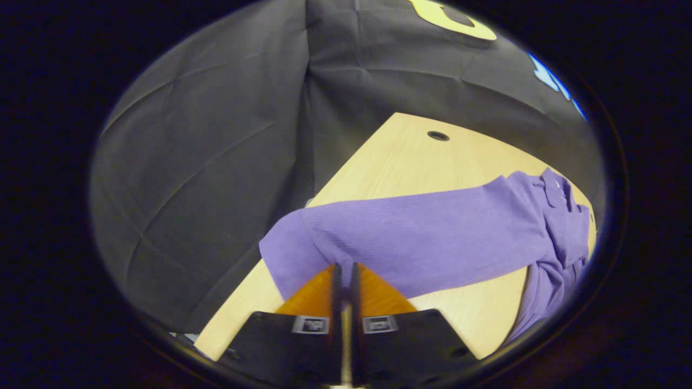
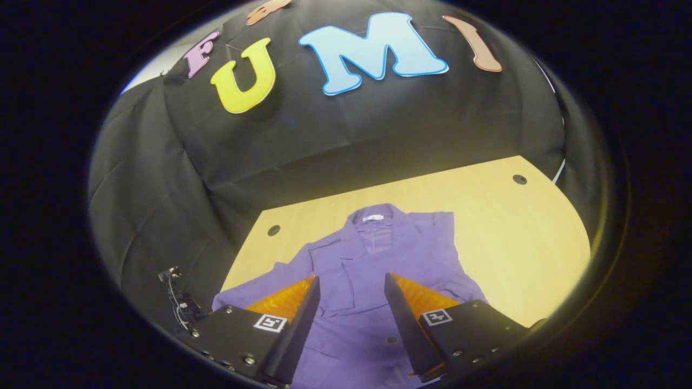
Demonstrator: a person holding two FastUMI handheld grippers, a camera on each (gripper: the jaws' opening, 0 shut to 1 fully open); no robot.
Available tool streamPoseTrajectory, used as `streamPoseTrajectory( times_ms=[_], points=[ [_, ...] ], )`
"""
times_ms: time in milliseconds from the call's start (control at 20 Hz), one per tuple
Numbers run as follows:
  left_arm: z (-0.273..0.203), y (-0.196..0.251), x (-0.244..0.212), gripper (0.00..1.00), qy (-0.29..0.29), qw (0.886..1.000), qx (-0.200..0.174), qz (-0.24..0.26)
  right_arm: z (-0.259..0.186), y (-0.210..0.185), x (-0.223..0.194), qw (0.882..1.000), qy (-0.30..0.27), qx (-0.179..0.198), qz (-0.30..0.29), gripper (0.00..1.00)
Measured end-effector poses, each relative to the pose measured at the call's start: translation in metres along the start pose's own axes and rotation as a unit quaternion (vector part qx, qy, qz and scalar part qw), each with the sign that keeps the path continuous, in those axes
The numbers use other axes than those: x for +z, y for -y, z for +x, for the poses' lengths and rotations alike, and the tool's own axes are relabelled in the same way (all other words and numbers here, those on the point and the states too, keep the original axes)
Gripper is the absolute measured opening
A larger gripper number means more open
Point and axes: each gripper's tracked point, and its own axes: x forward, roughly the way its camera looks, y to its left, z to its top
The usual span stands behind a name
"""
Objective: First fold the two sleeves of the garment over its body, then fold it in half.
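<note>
Left gripper (image 1: 346, 270) clamped on purple cardigan (image 1: 427, 237) sleeve cuff, lower centre. Right gripper (image 2: 351, 294) held wide apart, nothing gripped, above cardigan on wooden table (image 2: 519, 243).

The right gripper (image 2: 351, 294) hovers, fingers spread, over the purple garment (image 2: 373, 254) (collar far) on the table (image 2: 519, 237).

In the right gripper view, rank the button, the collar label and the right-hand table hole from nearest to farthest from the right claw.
1. Button on the purple jacket, low between the right claw fingers.
2. Collar label, straight ahead at the jacket's far end.
3. Table hole, far right corner.
</note>
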Motion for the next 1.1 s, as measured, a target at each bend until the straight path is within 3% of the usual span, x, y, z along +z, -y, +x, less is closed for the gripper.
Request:
streamPoseTrajectory(
  times_ms=[50, 300, 500, 850, 1100],
  points=[
    [-0.001, 0.000, 0.000, 0.08, -0.008, 1.000, -0.001, -0.001, -0.001, 0.002, 0.000, 1.000, 0.000, -0.001, 0.001, 0.76],
    [-0.003, -0.003, 0.005, 0.07, -0.022, 1.000, 0.004, 0.020, -0.007, 0.012, 0.002, 1.000, 0.005, -0.005, 0.003, 0.76],
    [-0.027, 0.023, 0.033, 0.07, 0.008, 0.998, -0.015, 0.053, -0.013, 0.023, 0.007, 1.000, 0.013, -0.010, 0.006, 0.76],
    [-0.061, 0.125, 0.094, 0.07, 0.063, 0.991, -0.085, 0.077, -0.024, 0.044, 0.001, 0.999, 0.018, -0.014, 0.031, 0.76],
    [-0.092, 0.226, 0.120, 0.07, 0.092, 0.979, -0.149, 0.108, -0.040, 0.069, 0.001, 0.998, 0.030, -0.027, 0.050, 0.76]
  ],
)
